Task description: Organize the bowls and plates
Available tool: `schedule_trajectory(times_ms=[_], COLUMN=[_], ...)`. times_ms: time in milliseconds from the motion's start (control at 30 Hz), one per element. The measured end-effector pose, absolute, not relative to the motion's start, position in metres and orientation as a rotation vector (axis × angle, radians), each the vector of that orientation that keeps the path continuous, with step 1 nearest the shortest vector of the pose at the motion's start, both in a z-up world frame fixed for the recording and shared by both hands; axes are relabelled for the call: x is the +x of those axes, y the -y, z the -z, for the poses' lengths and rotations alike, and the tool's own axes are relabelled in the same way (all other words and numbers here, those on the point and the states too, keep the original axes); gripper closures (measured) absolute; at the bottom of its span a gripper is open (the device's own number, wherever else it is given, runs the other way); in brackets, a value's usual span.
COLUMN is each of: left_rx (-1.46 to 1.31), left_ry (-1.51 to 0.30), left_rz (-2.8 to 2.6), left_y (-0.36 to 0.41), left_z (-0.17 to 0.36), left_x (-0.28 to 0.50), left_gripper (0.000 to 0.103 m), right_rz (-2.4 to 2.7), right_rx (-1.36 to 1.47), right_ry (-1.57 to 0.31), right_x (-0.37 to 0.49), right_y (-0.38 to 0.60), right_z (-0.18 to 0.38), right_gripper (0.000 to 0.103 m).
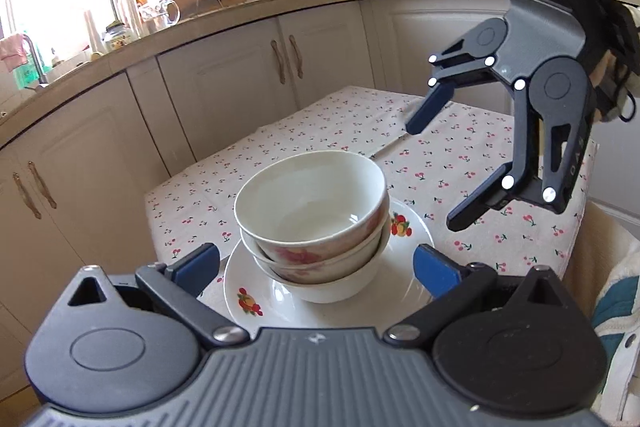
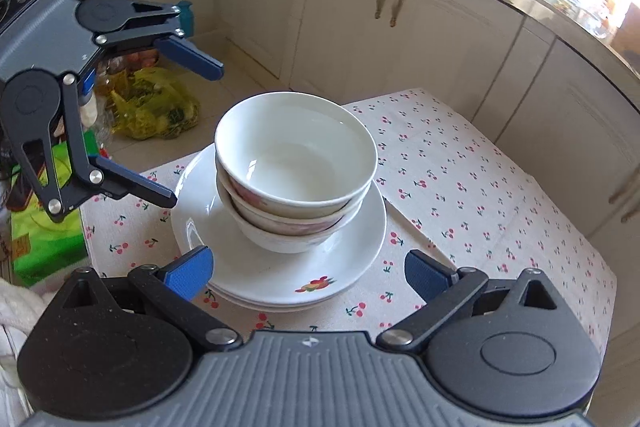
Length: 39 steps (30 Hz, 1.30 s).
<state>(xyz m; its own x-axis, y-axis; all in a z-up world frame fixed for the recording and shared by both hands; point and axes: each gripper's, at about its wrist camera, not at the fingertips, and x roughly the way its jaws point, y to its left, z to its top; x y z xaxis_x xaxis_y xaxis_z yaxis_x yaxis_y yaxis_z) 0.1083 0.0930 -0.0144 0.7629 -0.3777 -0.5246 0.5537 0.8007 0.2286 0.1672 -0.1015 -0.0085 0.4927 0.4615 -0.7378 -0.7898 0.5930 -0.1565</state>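
Observation:
Several white bowls with pink flower prints (image 1: 316, 223) (image 2: 294, 171) are nested in a stack. The stack stands on white plates with fruit prints (image 1: 256, 291) (image 2: 256, 275) on the table. My left gripper (image 1: 320, 267) (image 2: 196, 135) is open and empty, hovering just short of the plates. My right gripper (image 2: 308, 273) (image 1: 434, 175) is open and empty, above the plates' other side. Neither touches the dishes.
The small table has a cherry-print cloth (image 1: 460, 163) (image 2: 480, 195). Kitchen cabinets (image 1: 224, 91) (image 2: 400, 39) curve around it. A yellow bag (image 2: 156, 107) and a green bag (image 2: 44, 247) lie on the floor beside the table. A cloth-covered chair (image 1: 612, 307) stands at the table's edge.

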Motion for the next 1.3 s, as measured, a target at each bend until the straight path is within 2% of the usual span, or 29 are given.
schedule_trajectory(times_ms=[533,933,1300], left_rx=[0.032,-0.028,-0.032], left_ry=[-0.508,-0.477,-0.414], left_rz=[0.104,0.07,0.073], left_y=[-0.039,-0.034,-0.038], left_z=[0.008,-0.018,-0.022], left_x=[0.034,-0.004,-0.014], left_gripper=[0.001,0.001,0.001], right_rz=[-0.284,-0.229,-0.234], right_rx=[-0.161,-0.144,-0.132], right_ry=[-0.737,-0.593,-0.564], right_x=[0.081,0.035,0.027], right_y=[0.151,0.156,0.152], right_z=[0.022,-0.008,-0.013], right_gripper=[0.0,0.0,0.0])
